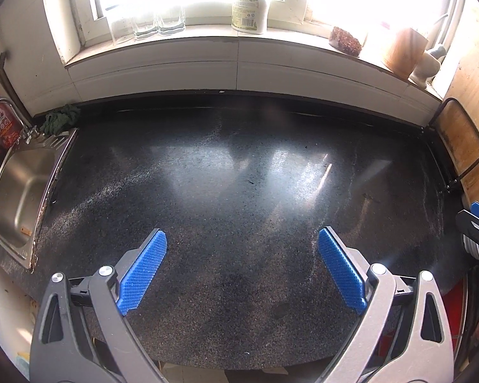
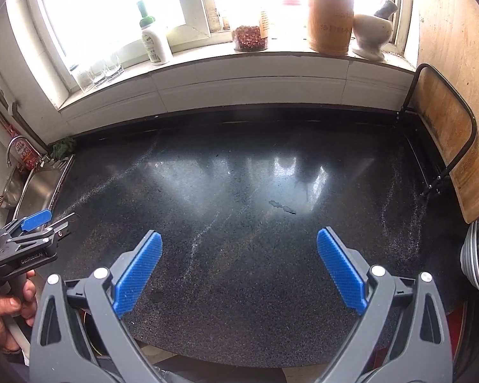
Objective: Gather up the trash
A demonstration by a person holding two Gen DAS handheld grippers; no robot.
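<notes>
Trash, as far as we can make out, is only a small tan scrap [image 1: 26, 231] lying in the steel sink [image 1: 19, 191] at the left edge of the tabletop [image 1: 239, 191]; we cannot tell what the scrap is; the tabletop itself is dark speckled stone, glossy with window glare and streaked with pale dust, and it bears a small dark smear [image 2: 281, 206] near its middle; behind it we see a white windowsill [image 2: 207, 60] carrying clear glasses [image 2: 102, 68], a white bottle with a green cap [image 2: 154, 40] whose label is too small to read, a jar of reddish bits [image 2: 250, 38], a wooden canister [image 2: 330, 25] with faint characters we cannot read, and a stone mortar with pestle [image 2: 372, 33]; a wooden board in a dark frame [image 2: 444, 121] leans against the right wall; a green cloth [image 1: 60, 119] sits by the tap [image 1: 1, 111], beside a red-labelled bottle [image 1: 3, 127]; our left claw [image 1: 242, 271] hovers over the tabletop released, blue pads wide apart; our right claw [image 2: 239, 271] hovers likewise released; from the right wrist view the other tool's body reads "GetRobot.AI", roughly.
</notes>
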